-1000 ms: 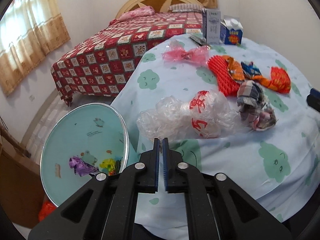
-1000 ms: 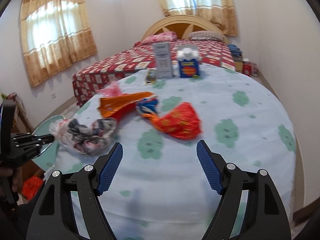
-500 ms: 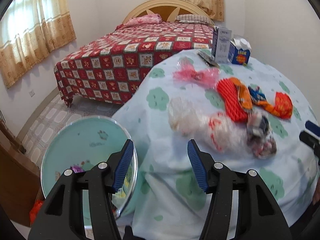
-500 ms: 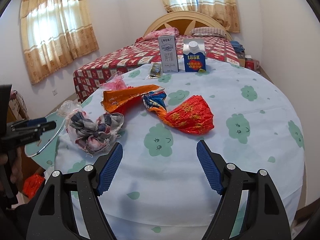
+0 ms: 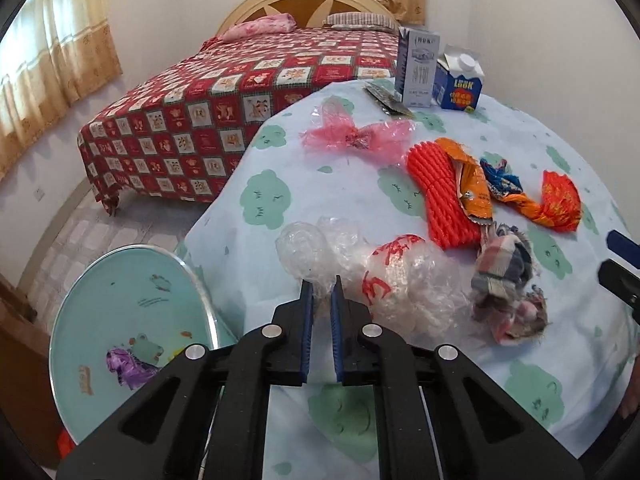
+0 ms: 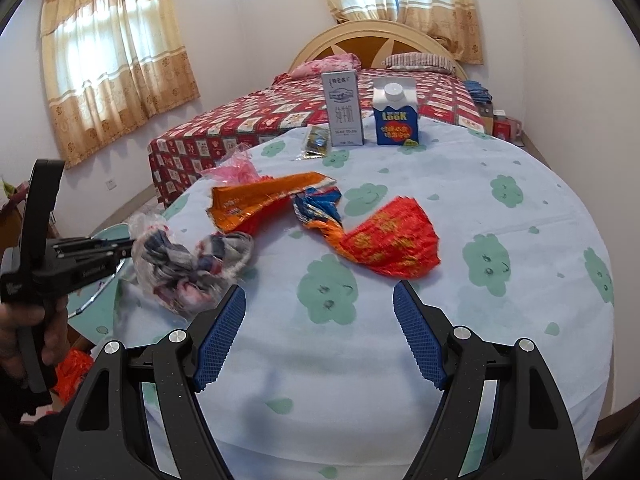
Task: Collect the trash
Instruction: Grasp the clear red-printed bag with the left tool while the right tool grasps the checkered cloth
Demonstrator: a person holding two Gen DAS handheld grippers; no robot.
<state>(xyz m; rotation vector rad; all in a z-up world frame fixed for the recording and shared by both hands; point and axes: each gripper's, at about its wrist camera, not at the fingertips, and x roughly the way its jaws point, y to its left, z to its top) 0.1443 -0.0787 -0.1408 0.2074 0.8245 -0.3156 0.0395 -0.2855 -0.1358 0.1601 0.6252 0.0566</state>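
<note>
One bed with a red patterned cover fills the 11 o'clock background of the left wrist view. One round surface draped in pale blue cloth with green cloud prints carries all the trash. One round teal bin stands off the surface edge at 8 o'clock in the left view, with one purple wrapper inside it. Two tools appear. The left tool, at 6 o'clock, has its pads nearly pressed together and pinches the near edge of one clear crumpled plastic bag with red print, which lies on the surface near its 8 o'clock rim. The right tool hangs spread wide above bare cloth, holding nothing. At 3 o'clock of the clear bag lies one plaid crumpled bag. Beyond it, toward 12 o'clock, lie one orange foam net, one orange wrapper touching it, and one twisted red-and-blue wrapper. One pink plastic bag sits farther toward 11 o'clock. Two cartons stand upright at 12 o'clock: one grey carton and one blue carton, with one small dark sachet lying just beside the grey one.
</note>
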